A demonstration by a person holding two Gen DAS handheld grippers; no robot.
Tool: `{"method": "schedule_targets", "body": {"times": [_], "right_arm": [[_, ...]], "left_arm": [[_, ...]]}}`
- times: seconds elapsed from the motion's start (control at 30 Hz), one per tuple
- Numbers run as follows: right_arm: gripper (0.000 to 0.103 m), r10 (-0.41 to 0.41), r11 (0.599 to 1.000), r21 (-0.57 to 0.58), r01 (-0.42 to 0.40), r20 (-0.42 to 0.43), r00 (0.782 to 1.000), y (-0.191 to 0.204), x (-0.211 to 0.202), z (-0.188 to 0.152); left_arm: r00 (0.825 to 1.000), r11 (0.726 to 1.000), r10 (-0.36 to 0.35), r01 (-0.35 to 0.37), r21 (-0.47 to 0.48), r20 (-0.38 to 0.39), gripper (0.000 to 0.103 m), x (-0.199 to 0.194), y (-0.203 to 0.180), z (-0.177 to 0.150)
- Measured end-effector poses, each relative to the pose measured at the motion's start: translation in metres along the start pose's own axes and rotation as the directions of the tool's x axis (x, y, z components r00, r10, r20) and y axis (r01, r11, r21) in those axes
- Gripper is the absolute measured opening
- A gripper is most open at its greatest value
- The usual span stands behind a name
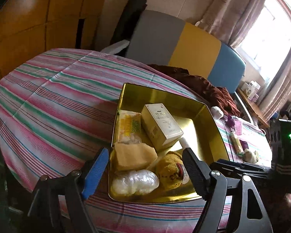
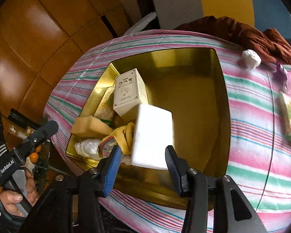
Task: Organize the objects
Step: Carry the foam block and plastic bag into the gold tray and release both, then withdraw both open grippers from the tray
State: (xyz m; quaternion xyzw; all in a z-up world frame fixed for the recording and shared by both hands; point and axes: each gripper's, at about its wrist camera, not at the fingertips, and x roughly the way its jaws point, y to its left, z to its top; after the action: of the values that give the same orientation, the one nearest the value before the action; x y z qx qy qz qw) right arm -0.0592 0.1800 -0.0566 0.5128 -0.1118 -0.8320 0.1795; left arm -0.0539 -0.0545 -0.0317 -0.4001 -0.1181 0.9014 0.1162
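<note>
We hold both claws open, the left claw point(image 1: 145, 167) and right claw point(image 2: 142, 162), over the gold tin point(image 2: 223, 89) (on the striped bed), the white block point(image 2: 153, 136) lying inside, ungripped.

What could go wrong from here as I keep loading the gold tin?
1. The white block is blurred between the open right tongs, apparently dropping; it may land tilted on the yellow sock.
2. The cream box already leans on other items and could topple if bumped.
3. Everything crowds one side of the gold tin, so later items may pile up there.
</note>
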Motion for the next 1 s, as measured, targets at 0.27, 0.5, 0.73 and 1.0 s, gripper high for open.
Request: {"method": "schedule_targets", "body": {"times": [0.27, 0.5, 0.73, 1.0], "right_arm": [[0.049, -0.059, 0.998, 0.009, 0.058, 0.043, 0.997, -0.002, -0.01, -0.007], [0.058, -0.129, 0.99, -0.035, 0.133, 0.086, 0.988, 0.007, -0.014, -0.014], [0.059, -0.182, 0.98, -0.058, 0.19, 0.119, 0.976, 0.011, -0.018, -0.021], [0.067, -0.273, 0.946, -0.103, 0.307, 0.258, 0.927, 0.018, -0.032, -0.027]], "left_arm": [[0.998, 0.996, 0.04, -0.043, 0.078, 0.045, 0.089, -0.008, -0.023, 0.0], [0.997, 0.99, 0.052, -0.059, 0.13, 0.059, 0.089, -0.012, -0.041, -0.005], [0.988, 0.974, 0.098, -0.119, 0.192, 0.116, 0.095, -0.018, -0.055, -0.011], [0.976, 0.959, 0.143, -0.178, 0.22, 0.165, 0.103, -0.023, -0.064, -0.014]]}}
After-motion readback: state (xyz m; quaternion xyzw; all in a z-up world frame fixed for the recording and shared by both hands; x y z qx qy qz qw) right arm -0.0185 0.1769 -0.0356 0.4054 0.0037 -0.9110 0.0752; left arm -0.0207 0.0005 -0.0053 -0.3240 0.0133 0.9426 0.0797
